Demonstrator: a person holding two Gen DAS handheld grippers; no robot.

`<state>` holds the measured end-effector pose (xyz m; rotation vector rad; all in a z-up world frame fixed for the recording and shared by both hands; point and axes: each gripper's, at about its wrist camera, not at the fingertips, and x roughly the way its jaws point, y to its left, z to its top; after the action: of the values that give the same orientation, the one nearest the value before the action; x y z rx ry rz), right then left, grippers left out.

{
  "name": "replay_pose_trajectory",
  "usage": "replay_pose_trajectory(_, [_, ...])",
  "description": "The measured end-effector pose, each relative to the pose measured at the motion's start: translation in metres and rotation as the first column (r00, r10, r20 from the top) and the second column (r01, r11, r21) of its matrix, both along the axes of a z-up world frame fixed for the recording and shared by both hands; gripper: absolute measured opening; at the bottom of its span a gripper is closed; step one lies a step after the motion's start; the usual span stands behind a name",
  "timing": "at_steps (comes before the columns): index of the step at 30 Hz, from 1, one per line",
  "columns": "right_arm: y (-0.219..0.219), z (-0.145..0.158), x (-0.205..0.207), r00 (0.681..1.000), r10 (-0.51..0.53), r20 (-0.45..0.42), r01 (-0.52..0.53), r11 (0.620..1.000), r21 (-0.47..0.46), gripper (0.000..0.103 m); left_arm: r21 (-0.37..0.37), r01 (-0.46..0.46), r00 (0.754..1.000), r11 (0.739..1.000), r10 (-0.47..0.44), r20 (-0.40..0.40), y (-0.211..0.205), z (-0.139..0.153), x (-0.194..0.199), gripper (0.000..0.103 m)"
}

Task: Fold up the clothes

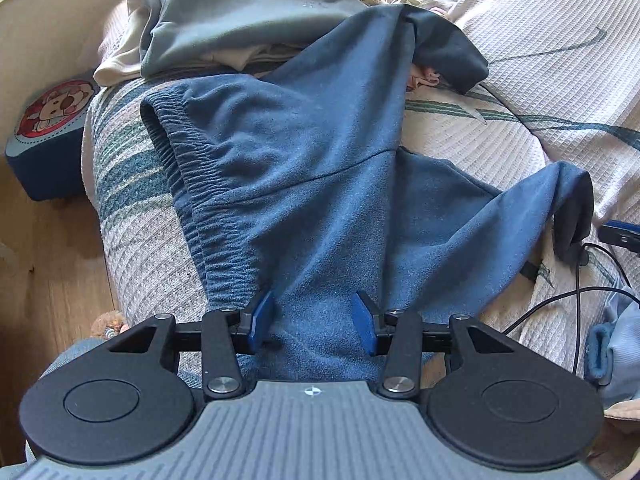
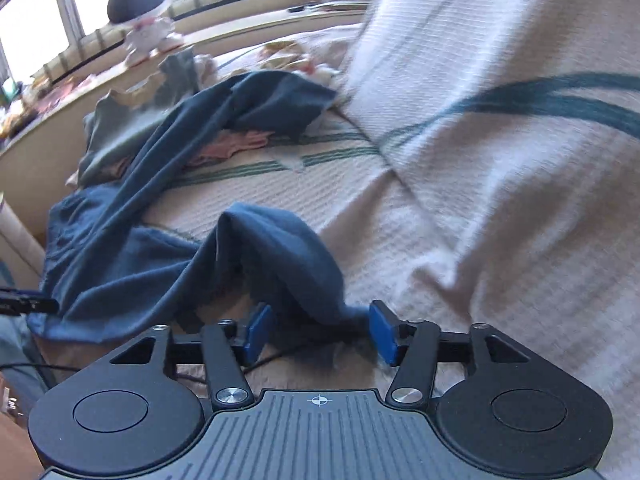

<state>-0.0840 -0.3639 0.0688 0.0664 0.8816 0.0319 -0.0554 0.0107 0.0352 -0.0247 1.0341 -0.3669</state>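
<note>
- The blue fleece trousers [image 1: 304, 168] lie spread on the sofa cover [image 1: 500, 152], straight ahead of the left tongs [image 1: 314, 322], with the gathered waistband [image 1: 192, 184] running off ahead and to their left.
- One leg reaches far ahead, its dark cuff [image 1: 448, 52] folded over; the other leg bends off to the right, ending in a second dark cuff [image 1: 576, 216].
- The left tongs stand apart, their blue pads [image 1: 260, 320] on either side of the near edge of the cloth; whether the pads press on it cannot be told.
- The right tongs [image 2: 320, 330] stand apart. A twisted end of the trouser leg [image 2: 280, 256] lies between them, touching the right pad [image 2: 382, 330] and clear of the left one.
- Beyond the left tongs, past the trousers, a grey-green garment [image 1: 240, 12] rests on pale folded clothes [image 1: 120, 64].
- Black cables [image 1: 576, 304] trail over the cover to the right of the left tongs.
- To their left, beside the sofa, stands a dark blue stool with a cartoon picture [image 1: 52, 120] on a wooden floor [image 1: 52, 280].
- Far ahead of the right tongs a plush toy [image 2: 144, 20] sits by the windows.
</note>
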Motion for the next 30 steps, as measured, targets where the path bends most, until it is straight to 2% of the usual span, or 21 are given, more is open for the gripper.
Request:
replay_pose_trajectory(3, [0.01,-0.021,0.023,0.998,0.049,-0.029,-0.052,0.992,-0.115,0.058,0.003,0.0,1.0,1.0,0.0,0.002,-0.001,-0.001,0.0,0.042])
replay_pose_trajectory(4, [0.011,-0.028,0.028,0.996,0.078,-0.053,-0.084,0.989,-0.12,0.056,-0.001,-0.001,1.0,1.0,0.001,0.001,-0.001,-0.001,0.001,0.042])
replay_pose_trajectory(5, [0.011,-0.034,0.033,0.992,0.099,-0.074,-0.107,0.987,-0.123,0.05,-0.009,-0.005,1.0,1.0,0.005,0.0,0.001,-0.002,0.001,0.042])
replay_pose_trajectory(6, [0.013,-0.037,0.035,0.991,0.106,-0.083,-0.117,0.983,-0.141,0.028,-0.016,-0.009,1.0,1.0,0.009,-0.001,0.002,-0.002,0.001,0.042])
replay_pose_trajectory(7, [0.014,-0.039,0.037,0.99,0.109,-0.089,-0.122,0.979,-0.16,0.012,-0.024,-0.013,1.0,1.0,0.013,-0.003,0.003,-0.003,0.001,0.042])
replay_pose_trajectory(9, [0.012,-0.03,0.043,0.993,0.097,-0.065,-0.108,0.973,-0.202,0.008,-0.027,-0.014,1.0,1.0,0.014,-0.004,0.003,-0.003,0.002,0.042])
replay_pose_trajectory(11, [0.011,-0.006,0.046,0.993,0.112,0.021,-0.102,0.957,-0.273,0.008,-0.019,-0.007,1.0,1.0,0.007,-0.005,0.002,-0.003,0.002,0.043])
replay_pose_trajectory(14, [0.015,0.044,0.049,0.965,0.174,0.195,-0.063,0.88,-0.471,0.008,-0.014,-0.001,1.0,1.0,0.001,-0.01,0.0,-0.003,0.003,0.045])
replay_pose_trajectory(17, [0.022,0.081,0.039,0.894,0.293,0.34,-0.004,0.763,-0.647,0.008,-0.025,-0.006,1.0,1.0,0.006,-0.008,0.001,-0.003,0.002,0.046])
replay_pose_trajectory(19, [0.024,0.089,0.032,0.851,0.368,0.375,0.01,0.702,-0.712,0.01,-0.033,-0.012,1.0,0.999,0.012,-0.011,0.002,-0.004,0.003,0.046])
replay_pose_trajectory(20, [0.024,0.085,0.03,0.851,0.384,0.358,-0.005,0.688,-0.726,0.01,-0.031,-0.008,1.0,0.999,0.008,-0.009,0.002,-0.004,0.003,0.047])
replay_pose_trajectory(22, [0.021,0.062,0.031,0.878,0.384,0.287,-0.051,0.669,-0.741,0.012,-0.025,0.001,1.0,1.0,-0.001,-0.007,0.0,-0.004,0.002,0.049])
replay_pose_trajectory(24, [0.012,0.029,0.03,0.921,0.343,0.186,-0.095,0.66,-0.745,0.012,-0.012,0.016,1.0,1.0,-0.016,-0.001,-0.002,-0.004,0.001,0.05])
replay_pose_trajectory(26, [0.003,0.0,0.022,0.95,0.296,0.095,-0.136,0.671,-0.729,0.012,-0.009,0.023,1.0,1.0,-0.023,-0.002,-0.002,-0.004,0.001,0.05])
replay_pose_trajectory(28, [-0.002,-0.019,0.009,0.965,0.263,0.016,-0.17,0.667,-0.726,0.013,-0.009,0.029,1.0,1.0,-0.029,-0.006,-0.003,-0.004,0.002,0.053])
replay_pose_trajectory(30, [-0.007,-0.021,-0.004,0.972,0.234,0.004,-0.16,0.676,-0.72,0.022,-0.005,0.038,0.999,0.999,-0.039,-0.011,-0.006,-0.004,0.003,0.057])
